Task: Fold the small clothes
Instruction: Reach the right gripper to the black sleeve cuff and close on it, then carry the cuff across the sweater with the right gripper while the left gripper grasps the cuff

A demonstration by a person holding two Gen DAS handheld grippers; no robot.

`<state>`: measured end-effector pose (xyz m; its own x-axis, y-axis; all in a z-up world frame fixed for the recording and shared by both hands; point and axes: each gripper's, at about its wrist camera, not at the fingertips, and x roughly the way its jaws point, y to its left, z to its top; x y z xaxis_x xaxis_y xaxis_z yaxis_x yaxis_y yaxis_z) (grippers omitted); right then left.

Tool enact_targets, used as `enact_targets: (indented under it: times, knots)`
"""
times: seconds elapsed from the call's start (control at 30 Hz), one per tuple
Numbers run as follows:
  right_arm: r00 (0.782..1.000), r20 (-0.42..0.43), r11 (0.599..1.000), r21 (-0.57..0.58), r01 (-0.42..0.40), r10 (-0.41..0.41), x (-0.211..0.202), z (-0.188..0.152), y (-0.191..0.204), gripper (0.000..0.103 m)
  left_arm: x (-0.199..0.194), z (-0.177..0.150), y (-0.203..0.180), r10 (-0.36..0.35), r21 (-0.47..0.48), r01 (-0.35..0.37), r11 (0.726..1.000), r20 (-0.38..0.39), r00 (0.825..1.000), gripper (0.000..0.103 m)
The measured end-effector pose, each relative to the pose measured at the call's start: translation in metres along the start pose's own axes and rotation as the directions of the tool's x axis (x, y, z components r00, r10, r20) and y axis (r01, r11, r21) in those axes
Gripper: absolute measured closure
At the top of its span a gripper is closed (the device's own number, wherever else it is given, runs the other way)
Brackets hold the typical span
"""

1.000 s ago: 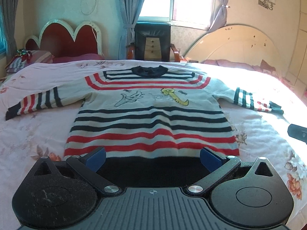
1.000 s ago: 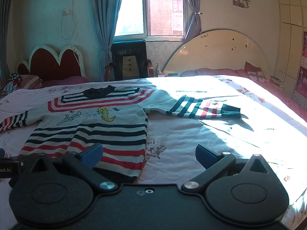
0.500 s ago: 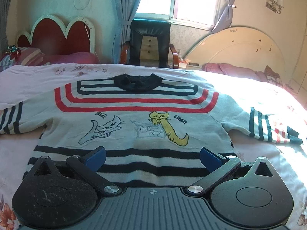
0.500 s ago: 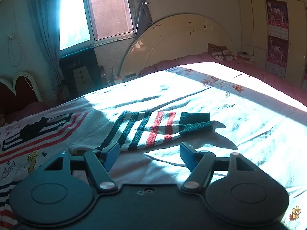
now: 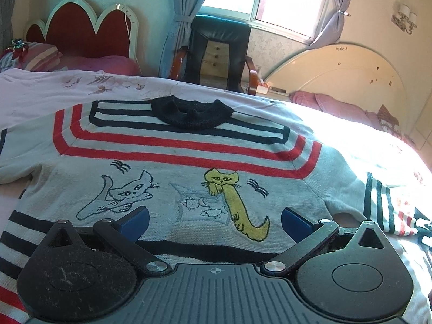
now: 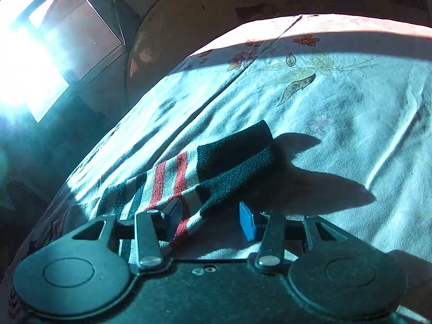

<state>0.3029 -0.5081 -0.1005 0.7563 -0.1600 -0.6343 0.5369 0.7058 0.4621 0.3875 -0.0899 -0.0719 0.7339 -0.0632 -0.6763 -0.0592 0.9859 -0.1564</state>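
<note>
A small grey sweater (image 5: 172,178) with red and navy stripes, a dark collar and two embroidered cats lies flat, front up, on the bed. My left gripper (image 5: 214,220) is open and empty, low over the sweater's chest just below the cats. The sweater's right sleeve (image 6: 178,178), with its dark cuff (image 6: 237,151), lies stretched on the sheet. My right gripper (image 6: 210,216) is open, its blue pads on either side of the striped sleeve end near the cuff, close to the cloth.
The bed has a pale floral sheet (image 6: 337,102). A black chair (image 5: 218,51) and a window stand beyond the far edge. A red scalloped headboard (image 5: 81,32) is at the back left, a cream curved one (image 5: 337,75) at the back right.
My left gripper has moved forward over the sweater from the hem to the chest. My right gripper has swung right and down onto the right sleeve's cuff end, its jaws narrowing a little.
</note>
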Motion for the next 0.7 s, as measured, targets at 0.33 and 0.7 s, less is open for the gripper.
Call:
enact_targets:
  times: [0.33, 0.7]
  knots:
    - [0.997, 0.062, 0.999, -0.008, 0.035, -0.035, 0.017, 0.002, 0.0, 0.082, 0.017, -0.008, 0.029, 0.055, 0.059, -0.053, 0.997, -0.026, 0.998, 0.0]
    - [0.988, 0.142, 0.951, -0.309, -0.021, 0.068, -0.012, -0.008, 0.092, 0.095, 0.03, 0.008, 0.088, -0.009, 0.075, 0.011, 0.997, -0.025, 1.0, 0.0]
